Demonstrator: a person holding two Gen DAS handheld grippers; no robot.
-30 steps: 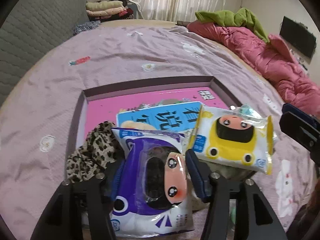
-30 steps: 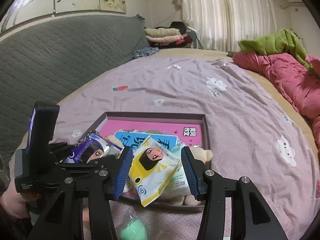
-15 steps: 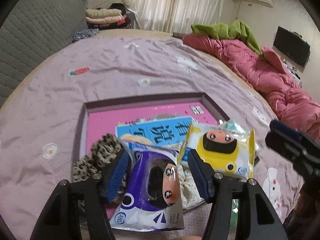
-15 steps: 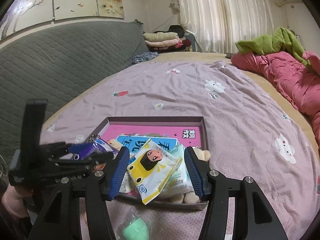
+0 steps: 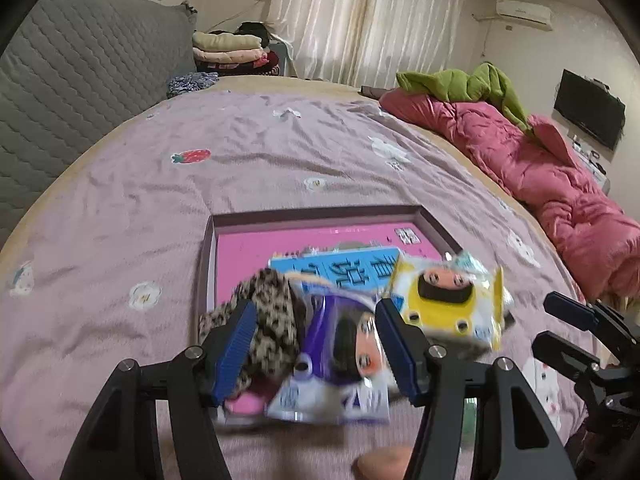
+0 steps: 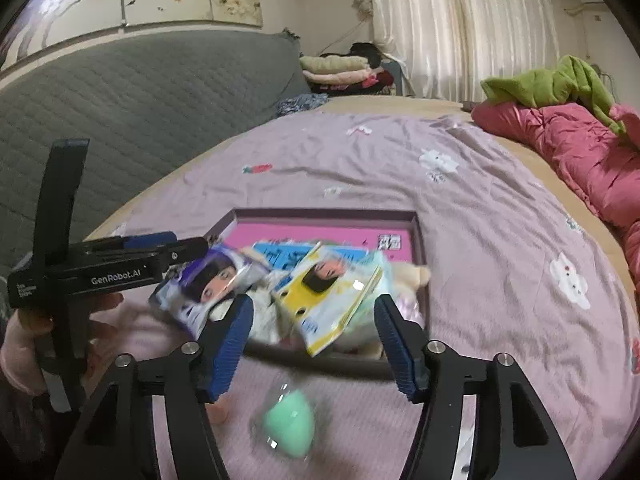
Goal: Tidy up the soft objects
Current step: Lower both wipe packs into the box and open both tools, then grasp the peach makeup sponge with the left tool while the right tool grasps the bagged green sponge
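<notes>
Left claw (image 5: pixel 316 348) is seen spread wide, nothing pinched; the pads are clear of the purple pack (image 5: pixel 340 356), which lies between and just beyond the fingers, partly over the tray (image 5: pixel 320 214) edge. A leopard cloth (image 5: pixel 272 320) is seen behind the left finger, touching the purple pack. The yellow pack (image 5: pixel 448 304) lies beyond the right finger, atop a blue book (image 5: pixel 340 266) in the tray.

Right claw (image 6: pixel 312 344) is spread too, jaws just opened further, nothing gripped. The yellow pack (image 6: pixel 332 292) is framed between its fingers but farther out, tilted on a pile with a plush toy (image 6: pixel 412 276). A green egg-shaped sponge (image 6: pixel 288 426) in clear wrap lies on the bedsheet (image 6: pixel 480 240) below the claw, outside the tray (image 6: pixel 420 240). The left claw (image 6: pixel 120 256) is seen at far left, held by a hand (image 6: pixel 24 340), with the purple pack (image 6: pixel 208 280) just beside its tip. Both views are motion-blurred near the packs.
</notes>
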